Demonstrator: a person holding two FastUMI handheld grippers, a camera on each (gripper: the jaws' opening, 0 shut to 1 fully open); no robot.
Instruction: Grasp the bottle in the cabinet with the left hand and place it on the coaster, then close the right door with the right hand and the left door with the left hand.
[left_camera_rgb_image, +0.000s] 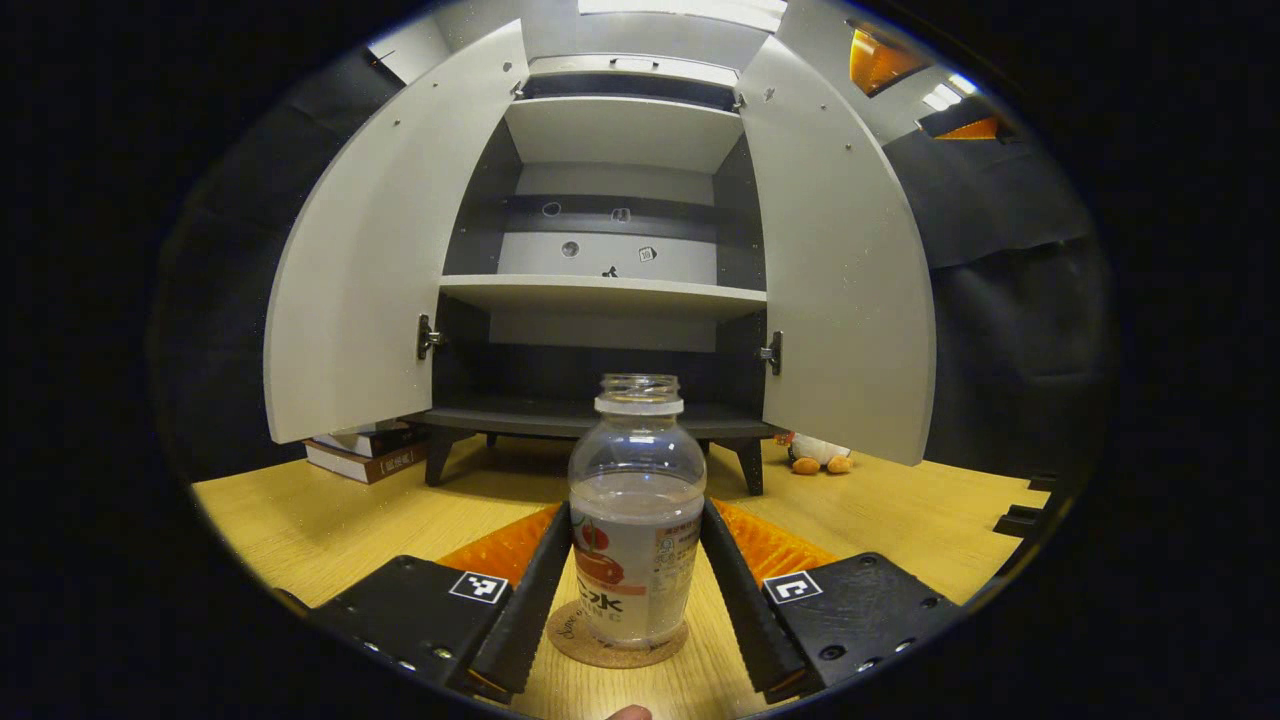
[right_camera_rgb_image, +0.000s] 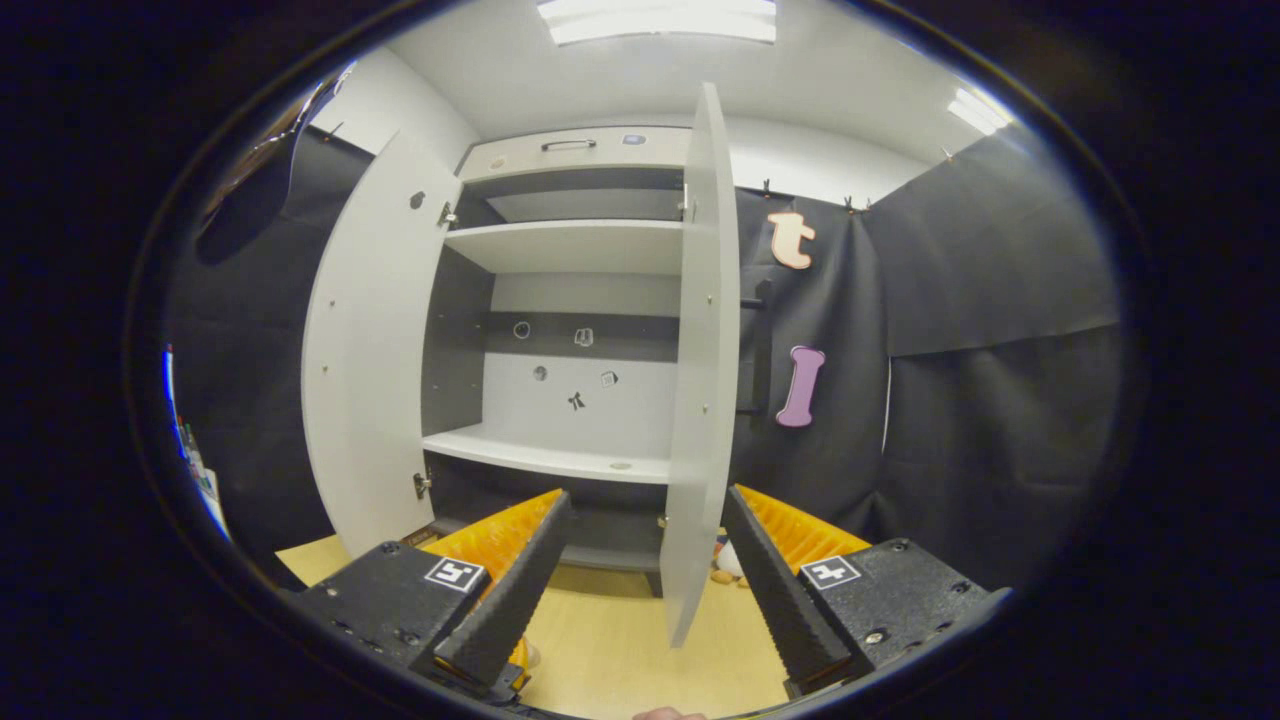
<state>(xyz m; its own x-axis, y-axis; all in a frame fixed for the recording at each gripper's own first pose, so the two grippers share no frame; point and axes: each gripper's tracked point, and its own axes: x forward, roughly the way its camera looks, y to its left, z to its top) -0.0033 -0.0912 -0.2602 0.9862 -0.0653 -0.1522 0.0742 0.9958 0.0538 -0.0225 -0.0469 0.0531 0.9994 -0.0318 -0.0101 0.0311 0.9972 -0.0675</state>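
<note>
Left gripper (left_camera_rgb_image: 635, 590) flanks upright bottle (left_camera_rgb_image: 636, 520) on coaster (left_camera_rgb_image: 617, 645), contact unclear; right gripper (right_camera_rgb_image: 640, 590) wide.

Between the left gripper's (left_camera_rgb_image: 634, 590) spread jaws stands a clear capless plastic bottle (left_camera_rgb_image: 636, 520), blocking the gap. Ahead, bare wooden tabletop (left_camera_rgb_image: 300, 520) lies open. The pale grey right cabinet door (right_camera_rgb_image: 700, 380) stands edge-on ahead of the right gripper's (right_camera_rgb_image: 640, 590) gap.

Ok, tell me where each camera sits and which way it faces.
Left gripper view: low over the table, facing the open cabinet; its fingers flank the bottle on the coaster.
Right gripper view: higher, facing the right door edge-on, between its open fingers.
Shared: cabinet, both doors, table.
</note>
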